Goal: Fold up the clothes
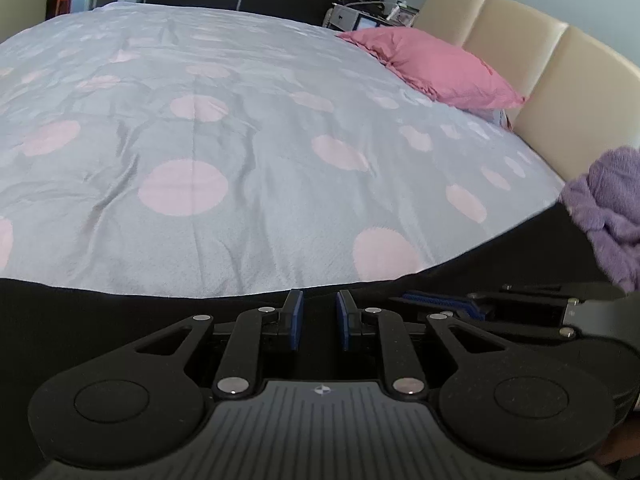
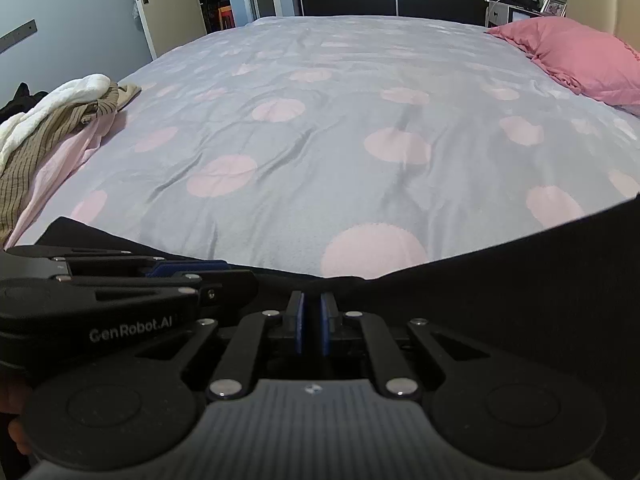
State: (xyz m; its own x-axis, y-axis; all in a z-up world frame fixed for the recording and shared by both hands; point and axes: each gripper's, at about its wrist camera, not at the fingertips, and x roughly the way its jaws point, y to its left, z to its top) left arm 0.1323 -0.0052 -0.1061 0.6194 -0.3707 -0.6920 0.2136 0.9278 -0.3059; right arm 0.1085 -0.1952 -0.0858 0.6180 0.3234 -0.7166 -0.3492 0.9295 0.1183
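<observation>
My L gripper (image 1: pixel 318 320): jaws level, blue pads (image 1: pixel 297 318) apart w/ clear gap, dark cloth between and under them; can't tell if pinched. My R gripper (image 2: pixel 312 322): pads (image 2: pixel 300 322) nearly together, narrow slit only, black cloth at tips; grip unclear. Both side by side, each seen edge-on in other's cam. Bit of hand (image 2: pixel 16 436) left of R gripper body.
</observation>
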